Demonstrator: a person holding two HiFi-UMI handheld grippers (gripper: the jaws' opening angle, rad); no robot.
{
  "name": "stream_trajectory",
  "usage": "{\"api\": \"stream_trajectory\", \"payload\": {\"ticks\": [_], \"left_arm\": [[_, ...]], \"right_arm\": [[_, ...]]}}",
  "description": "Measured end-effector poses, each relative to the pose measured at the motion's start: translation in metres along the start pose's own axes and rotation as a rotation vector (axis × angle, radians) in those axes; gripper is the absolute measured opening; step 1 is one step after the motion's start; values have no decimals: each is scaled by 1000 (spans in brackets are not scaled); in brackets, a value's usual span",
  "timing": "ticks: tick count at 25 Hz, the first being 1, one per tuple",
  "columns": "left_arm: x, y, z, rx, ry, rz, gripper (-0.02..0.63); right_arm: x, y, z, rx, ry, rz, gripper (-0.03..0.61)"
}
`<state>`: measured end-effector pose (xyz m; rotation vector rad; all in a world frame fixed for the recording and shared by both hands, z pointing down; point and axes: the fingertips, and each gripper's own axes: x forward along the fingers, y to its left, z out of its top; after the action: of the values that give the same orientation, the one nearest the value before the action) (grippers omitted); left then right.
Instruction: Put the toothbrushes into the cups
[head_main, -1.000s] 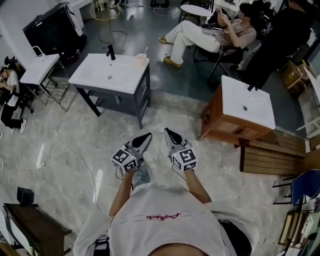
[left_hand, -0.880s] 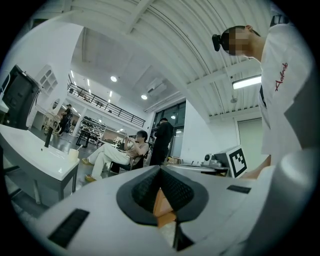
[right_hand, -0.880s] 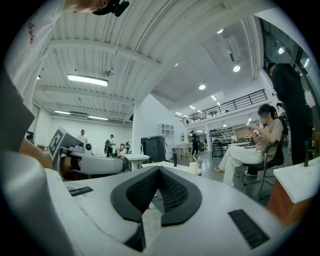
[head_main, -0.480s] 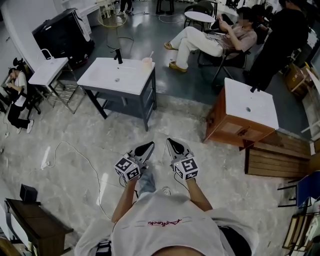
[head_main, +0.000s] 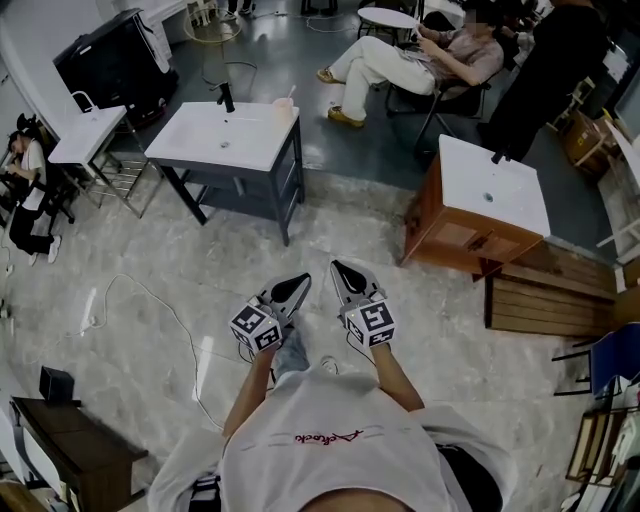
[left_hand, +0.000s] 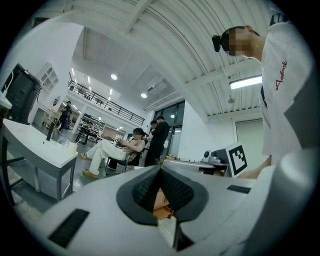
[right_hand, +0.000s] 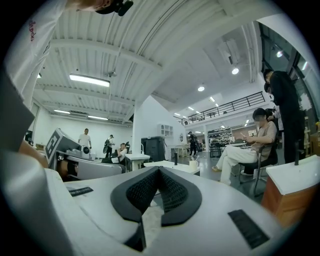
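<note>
A pale cup (head_main: 283, 110) with a thin stick-like thing in it stands at the back right corner of a white-topped sink vanity (head_main: 200, 150), beside a black faucet (head_main: 227, 97). The same cup shows small in the left gripper view (left_hand: 72, 147) and in the right gripper view (right_hand: 193, 164). Both grippers are held level and side by side in front of the person, well short of the vanity. The left gripper (head_main: 299, 282) (left_hand: 160, 167) is shut with nothing in it. The right gripper (head_main: 336, 267) (right_hand: 159, 170) is shut and empty too. No loose toothbrush is visible.
A wooden vanity (head_main: 455, 245) with a white basin stands to the right, with wooden pallets (head_main: 545, 300) beyond it. A small white sink stand (head_main: 85, 135) is at the left. A cable (head_main: 150, 310) trails over the marble floor. People sit and stand at the back.
Both grippers have drifted a little over the floor together with the person, still side by side and shut. The view has swayed slightly.
</note>
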<state>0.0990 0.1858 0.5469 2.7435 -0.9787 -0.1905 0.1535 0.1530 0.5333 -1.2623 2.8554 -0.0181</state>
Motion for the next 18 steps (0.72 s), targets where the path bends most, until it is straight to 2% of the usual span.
{"api": "stream_trajectory", "payload": {"ticks": [18], "left_arm": [[-3,-4,0,4,-12,9,14]], "right_arm": [[-3,1,2,-17,0,7,32]]}}
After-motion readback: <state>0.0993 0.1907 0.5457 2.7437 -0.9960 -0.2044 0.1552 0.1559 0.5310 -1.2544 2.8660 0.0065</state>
